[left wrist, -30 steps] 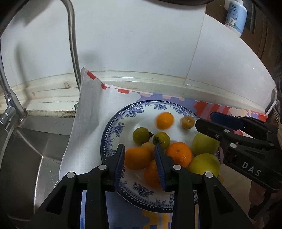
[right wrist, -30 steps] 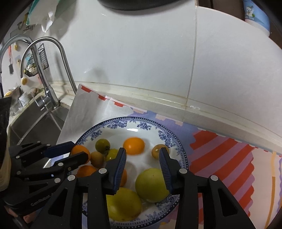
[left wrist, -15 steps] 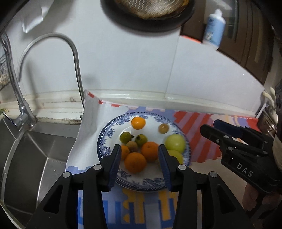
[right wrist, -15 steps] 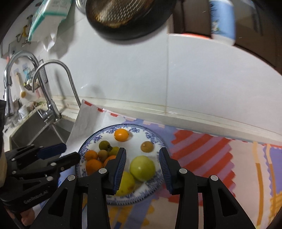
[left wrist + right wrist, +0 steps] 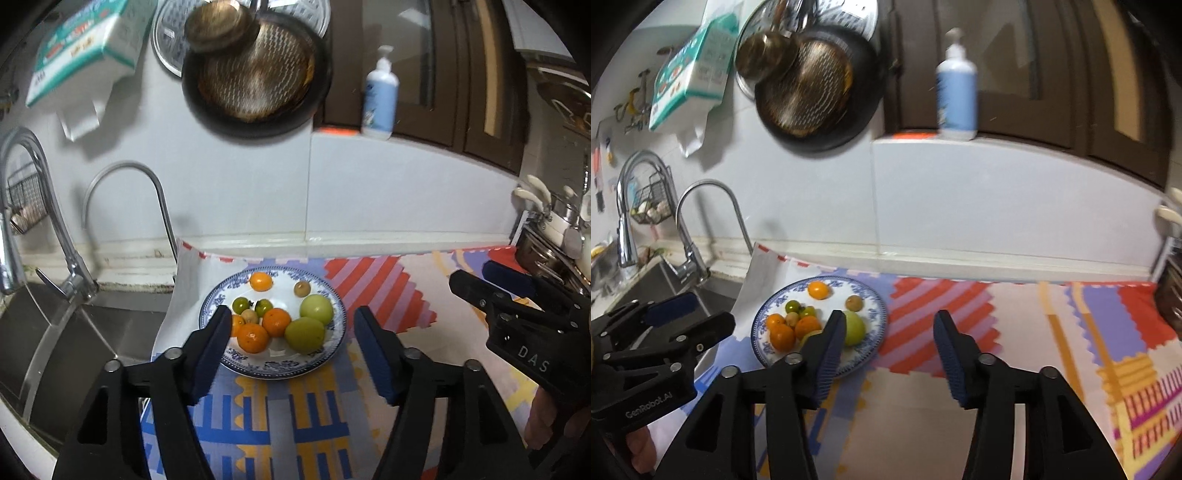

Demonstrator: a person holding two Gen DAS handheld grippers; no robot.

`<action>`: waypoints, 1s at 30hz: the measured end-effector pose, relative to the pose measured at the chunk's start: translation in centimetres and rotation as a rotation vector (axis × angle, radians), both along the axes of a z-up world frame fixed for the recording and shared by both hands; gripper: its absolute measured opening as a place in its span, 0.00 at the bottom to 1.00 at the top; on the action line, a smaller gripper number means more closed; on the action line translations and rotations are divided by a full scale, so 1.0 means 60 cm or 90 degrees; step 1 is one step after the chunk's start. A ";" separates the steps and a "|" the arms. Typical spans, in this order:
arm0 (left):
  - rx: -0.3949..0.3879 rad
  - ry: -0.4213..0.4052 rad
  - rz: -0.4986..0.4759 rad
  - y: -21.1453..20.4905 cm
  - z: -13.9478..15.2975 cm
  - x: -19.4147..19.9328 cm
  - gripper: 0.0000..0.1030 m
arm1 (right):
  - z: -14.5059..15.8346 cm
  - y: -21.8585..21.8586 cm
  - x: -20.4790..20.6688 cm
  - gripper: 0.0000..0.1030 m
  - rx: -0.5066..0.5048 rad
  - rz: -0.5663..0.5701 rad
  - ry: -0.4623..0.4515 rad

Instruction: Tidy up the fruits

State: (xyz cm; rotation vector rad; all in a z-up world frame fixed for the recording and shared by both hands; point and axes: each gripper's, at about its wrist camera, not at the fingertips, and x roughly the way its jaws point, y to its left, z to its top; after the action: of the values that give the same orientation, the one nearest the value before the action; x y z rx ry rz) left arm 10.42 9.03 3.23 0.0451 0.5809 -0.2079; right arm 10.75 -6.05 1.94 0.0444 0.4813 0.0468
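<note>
From the left wrist, you are holding your left gripper (image 5: 291, 325) wide apart and empty above the fruit (image 5: 280, 319) sitting on the plate (image 5: 280, 369) beside the sink (image 5: 66, 332). From the right wrist, your right gripper (image 5: 889, 330) is hanging spread and empty, just right of the plate (image 5: 875, 332), over the mat (image 5: 1034, 332).

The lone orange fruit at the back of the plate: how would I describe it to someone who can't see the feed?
Find the blue-patterned plate on the colourful mat beside the sink. At its far rim, nearest the wall, sits one small orange fruit, alone, apart from the clustered fruit nearer the front.
</note>
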 end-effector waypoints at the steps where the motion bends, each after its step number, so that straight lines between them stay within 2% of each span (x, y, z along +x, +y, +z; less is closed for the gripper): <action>1: 0.002 -0.011 0.006 -0.003 0.006 -0.014 0.70 | 0.003 -0.004 -0.012 0.52 0.002 -0.006 -0.004; 3: 0.004 -0.023 0.010 -0.006 0.013 -0.030 0.74 | 0.008 -0.013 -0.037 0.59 0.006 -0.020 -0.012; 11: 0.013 -0.072 0.039 -0.041 0.037 -0.127 0.86 | 0.014 -0.052 -0.130 0.67 0.011 -0.040 -0.032; 16: 0.018 -0.080 0.047 -0.064 0.042 -0.184 0.93 | 0.016 -0.079 -0.185 0.70 0.007 -0.039 -0.033; 18: 0.015 -0.082 0.051 -0.072 0.042 -0.208 0.95 | 0.015 -0.090 -0.212 0.73 0.006 -0.043 -0.036; 30: 0.005 -0.091 0.055 -0.100 0.054 -0.306 1.00 | 0.018 -0.126 -0.319 0.78 -0.003 -0.038 -0.047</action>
State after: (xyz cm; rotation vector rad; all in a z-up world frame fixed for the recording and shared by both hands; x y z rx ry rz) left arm -7.92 3.03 6.47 0.0415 0.4404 -0.1170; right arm -8.36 -13.62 3.02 0.0522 0.4053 -0.0117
